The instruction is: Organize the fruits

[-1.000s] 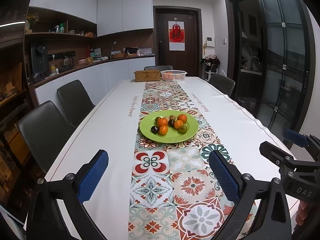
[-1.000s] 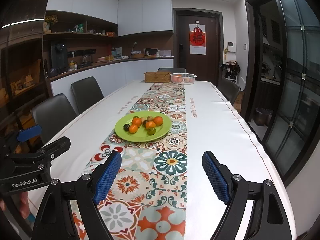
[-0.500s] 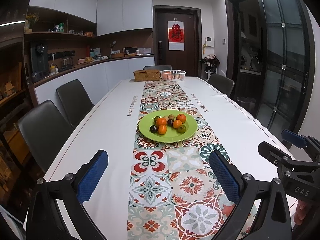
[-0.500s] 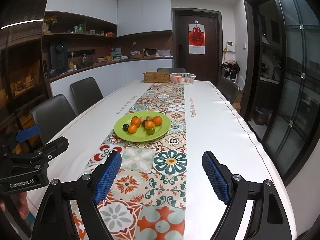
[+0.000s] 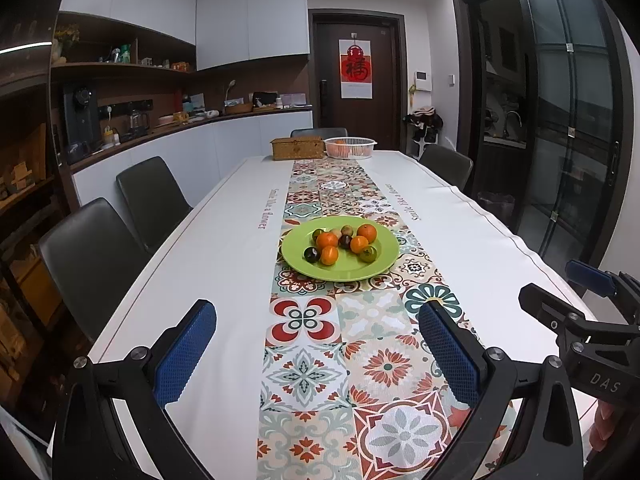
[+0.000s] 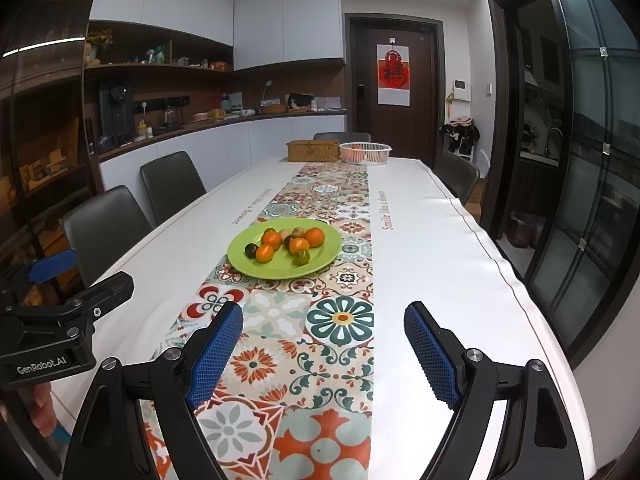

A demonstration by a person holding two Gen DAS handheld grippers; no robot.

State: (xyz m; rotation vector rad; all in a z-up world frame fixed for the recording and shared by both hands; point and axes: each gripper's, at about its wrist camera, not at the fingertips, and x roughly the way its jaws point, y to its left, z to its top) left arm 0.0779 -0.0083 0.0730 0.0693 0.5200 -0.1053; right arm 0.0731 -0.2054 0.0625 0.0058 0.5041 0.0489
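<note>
A green plate point(image 5: 376, 268) point(image 6: 320, 264) sits mid-table on the patterned runner. It holds several fruits: oranges point(image 5: 367, 233) point(image 6: 314, 237), dark round fruits point(image 5: 311, 255) point(image 6: 251, 250) and a greenish one point(image 5: 368, 254) point(image 6: 302, 257). My left gripper point(image 5: 316, 354) hangs open over the near end of the runner, well short of the plate, nothing between its blue pads. My right gripper point(image 6: 324, 350) is likewise open and empty, beside the left one. Each gripper shows at the edge of the other's view.
A white plastic basket point(image 5: 350, 147) point(image 6: 365, 153) with orange fruit and a woven box point(image 5: 298, 148) point(image 6: 313, 150) stand at the table's far end. Dark chairs point(image 5: 152, 200) line the left side, another is at the right point(image 5: 446, 166). A glass sliding door point(image 6: 592, 184) runs along the right.
</note>
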